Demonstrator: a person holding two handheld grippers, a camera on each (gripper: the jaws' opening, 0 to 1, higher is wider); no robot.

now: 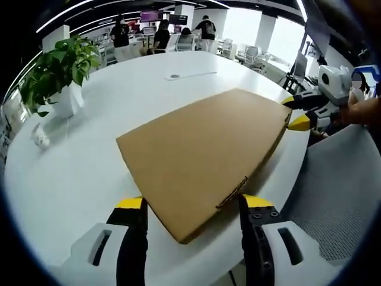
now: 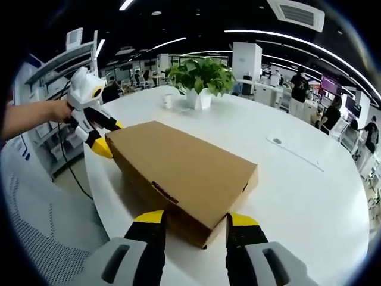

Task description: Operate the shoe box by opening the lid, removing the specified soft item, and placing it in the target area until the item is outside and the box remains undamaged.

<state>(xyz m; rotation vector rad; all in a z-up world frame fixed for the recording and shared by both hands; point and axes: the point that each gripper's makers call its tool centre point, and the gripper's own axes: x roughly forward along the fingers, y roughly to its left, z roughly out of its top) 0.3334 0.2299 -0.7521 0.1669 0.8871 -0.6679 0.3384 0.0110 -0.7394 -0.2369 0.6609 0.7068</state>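
Sitting closed on the round white surface [image 2: 309, 179], the shoe box [image 2: 178, 170] has its lid down flat and nothing soft yet outside. Approached from both ends at once, presumably to steady one end while the other lifts the lid.

In the left gripper view: potted plant [image 1: 59, 74] far left on the surface, a small white object [image 1: 40, 138] just beside it, nearer. Then the left tool [image 1: 191, 208], jaws apart, straddling the near corner of the box [image 1: 202, 158] without pinching it – yellow tips level with the lid's edge, near a small tab slot in the box's side. Placed so, probably, to catch the lid seam rather than the body. Far right, the right tool [image 1: 296, 113] at the opposite end, yellow tips spread and about touching the cardboard edge, held by a hand [image 1: 363, 110].

In the right gripper view: left tool [image 2: 108, 138] at the far left end of the box, a hand [image 2: 56, 110] behind it. In the middle, the right tool [image 2: 195, 220] open around the near corner, clamped on nothing. Plant [image 2: 199, 77] beyond the box, a small white cup-like thing [image 2: 168, 100] beside it. Further right, bare surface – room enough for a target area, though none marked. People and desks in the background.

Next step, by judgement: lid lift, gently, sparing the cardboard.
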